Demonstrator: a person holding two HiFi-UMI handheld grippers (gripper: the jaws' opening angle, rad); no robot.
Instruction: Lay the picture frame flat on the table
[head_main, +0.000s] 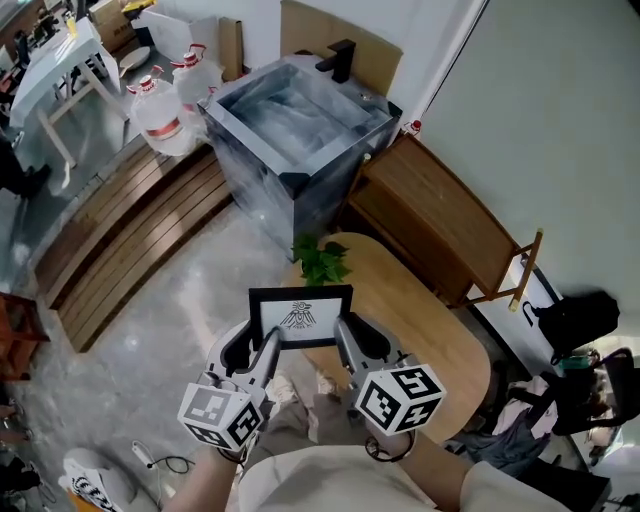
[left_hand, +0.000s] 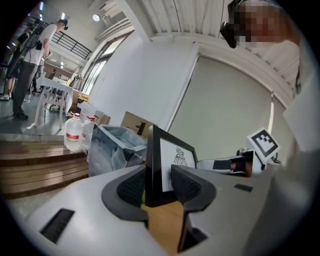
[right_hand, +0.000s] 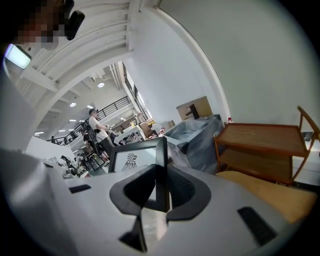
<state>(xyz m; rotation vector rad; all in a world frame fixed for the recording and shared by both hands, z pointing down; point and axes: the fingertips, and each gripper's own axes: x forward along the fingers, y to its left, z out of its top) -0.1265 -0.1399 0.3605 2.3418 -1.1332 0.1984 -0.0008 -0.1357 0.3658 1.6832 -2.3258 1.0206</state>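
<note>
Head view looks down on one picture frame (head_main: 300, 316), held upright over the near edge of the one rounded wooden table (head_main: 430, 330). Two grippers are on it, the left gripper (head_main: 263, 345) at its left side and the right gripper (head_main: 345, 342) at its right. Left gripper view has the frame's left edge standing between the jaws, with the dark pads close against its back and front, so those jaws are clamped on it. Right gripper view has the frame's right edge pinched between that gripper's jaws in the same way. The frame is a landscape rectangle with a plain black moulding, a white sheet inside and one small black bird-like emblem at the middle. Its face is turned toward the person. Its bottom edge sits low at the tabletop, though contact cannot be made out. On the table's far end, just behind the frame, stands one small green plant (head_main: 320, 262). Beyond the table is one grey bin (head_main: 255, 190) lined with clear plastic, with two water bottles (head_main: 160, 115) past it. One wooden shelf unit (head_main: 440, 215) runs alongside the table's far side.
</note>
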